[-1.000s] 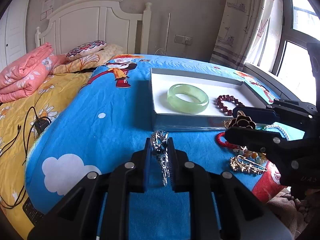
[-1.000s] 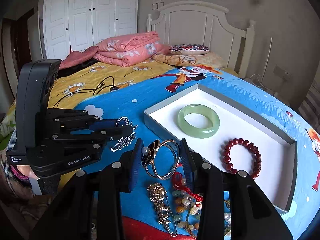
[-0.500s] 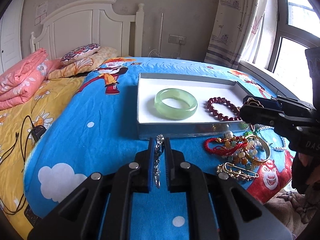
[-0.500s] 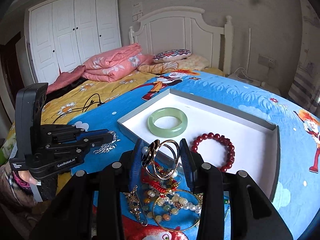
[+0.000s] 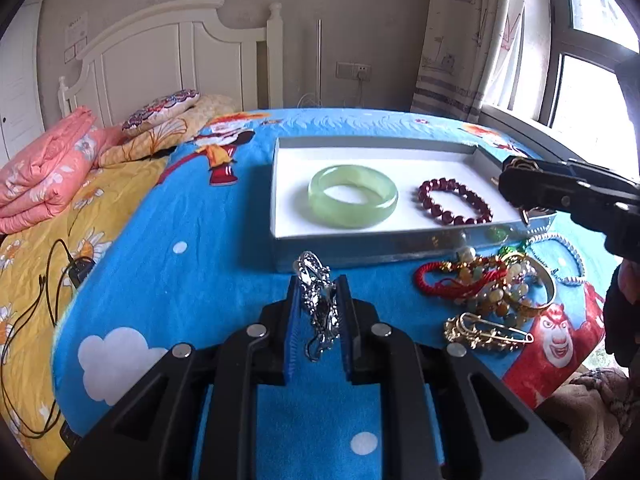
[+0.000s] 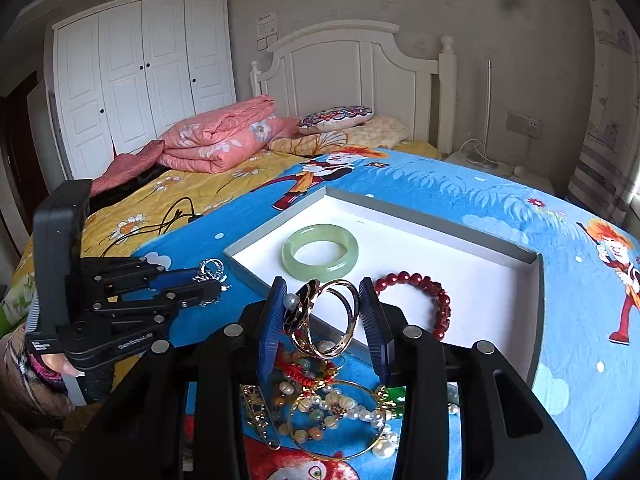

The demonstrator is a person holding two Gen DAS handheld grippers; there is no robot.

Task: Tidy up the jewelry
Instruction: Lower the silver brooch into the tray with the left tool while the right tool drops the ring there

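Both grippers held jewelry beside the tray.

Left wrist view: the left gripper [image 5: 319, 312], jaws just eased wider, held a silver brooch [image 5: 318, 304] before the tray [image 5: 360, 250]; the right gripper [image 5: 516, 184] was cut off at the edge, its load mostly hidden.
Right wrist view: the right gripper [image 6: 324, 320] gripped a gold bangle [image 6: 334, 320] over the tray's near rim, angled downward.

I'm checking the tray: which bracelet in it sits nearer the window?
The dark red beaded bracelet; the green jade bangle lies on its far side, toward the pillows.
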